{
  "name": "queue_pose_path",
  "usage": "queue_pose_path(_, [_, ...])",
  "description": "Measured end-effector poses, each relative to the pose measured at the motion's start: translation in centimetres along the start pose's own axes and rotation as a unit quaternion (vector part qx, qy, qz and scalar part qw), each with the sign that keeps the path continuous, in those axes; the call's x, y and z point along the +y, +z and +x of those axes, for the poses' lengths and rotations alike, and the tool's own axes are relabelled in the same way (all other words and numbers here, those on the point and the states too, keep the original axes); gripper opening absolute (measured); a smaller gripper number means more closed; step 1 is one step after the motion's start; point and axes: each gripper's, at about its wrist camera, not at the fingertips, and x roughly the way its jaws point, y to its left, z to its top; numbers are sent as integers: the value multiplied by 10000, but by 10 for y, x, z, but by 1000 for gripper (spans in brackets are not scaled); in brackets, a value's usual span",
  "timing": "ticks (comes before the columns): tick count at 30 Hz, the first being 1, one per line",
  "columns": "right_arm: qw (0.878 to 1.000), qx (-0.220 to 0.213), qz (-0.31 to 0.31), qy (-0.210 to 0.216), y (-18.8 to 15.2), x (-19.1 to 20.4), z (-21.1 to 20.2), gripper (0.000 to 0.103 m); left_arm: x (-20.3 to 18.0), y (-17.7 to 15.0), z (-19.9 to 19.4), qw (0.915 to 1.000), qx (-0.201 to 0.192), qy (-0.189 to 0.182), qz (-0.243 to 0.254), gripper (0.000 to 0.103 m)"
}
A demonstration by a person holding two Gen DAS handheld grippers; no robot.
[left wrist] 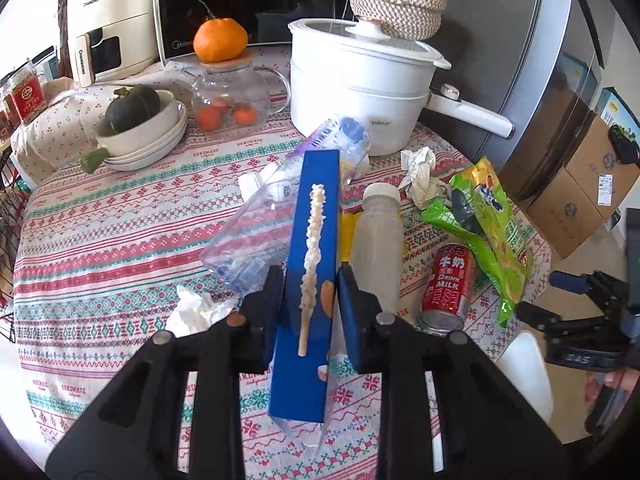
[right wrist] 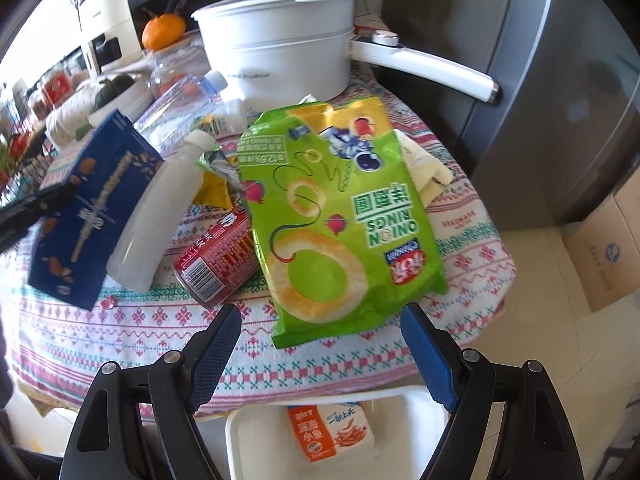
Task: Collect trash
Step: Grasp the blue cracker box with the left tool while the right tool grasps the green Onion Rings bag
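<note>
My left gripper (left wrist: 310,288) is shut on a long blue snack box (left wrist: 310,264) and holds it above the table; the box also shows in the right wrist view (right wrist: 88,208). My right gripper (right wrist: 320,328) is open and empty at the table's near edge, just before a green onion-rings bag (right wrist: 332,216). A red milk can (right wrist: 218,264), a white plastic bottle (right wrist: 156,216) and a clear crushed water bottle (left wrist: 256,232) lie on the table. A white bin (right wrist: 248,440) below the edge holds an orange and white packet (right wrist: 328,428).
A white electric pot (left wrist: 360,80) with a long handle stands at the back. A glass teapot (left wrist: 232,92), stacked bowls (left wrist: 148,136), crumpled tissues (left wrist: 418,172) and a microwave (left wrist: 240,0) are around. A fridge (right wrist: 540,80) and cardboard boxes (right wrist: 608,252) stand to the right.
</note>
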Motion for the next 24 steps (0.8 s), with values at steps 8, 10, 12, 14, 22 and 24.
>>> queue_pose_path(8, [9987, 116, -116, -492, 6, 12, 29, 82, 1, -15, -21, 10000, 39, -63, 56, 26])
queue_pose_path(10, [9980, 152, -124, -602, 8, 13, 36, 79, 3, -19, -19, 9997, 205, -93, 8, 26])
queue_pose_path(12, [9973, 180, -160, -693, 9, 14, 42, 71, 6, -24, -13, 9986, 510, -149, -40, 26])
queue_pose_path(14, [9967, 219, -196, -759, 10, 15, 47, 65, 8, -29, -8, 9964, 810, -259, -35, 26])
queue_pose_path(22, [9960, 114, -397, -791, 13, 21, 47, 46, 8, -32, 11, 9926, 1169, -306, -94, 27])
queue_pose_path(24, [9963, 109, -441, -730, 13, 24, 45, 32, 6, -32, 16, 9923, 1201, -284, -121, 27])
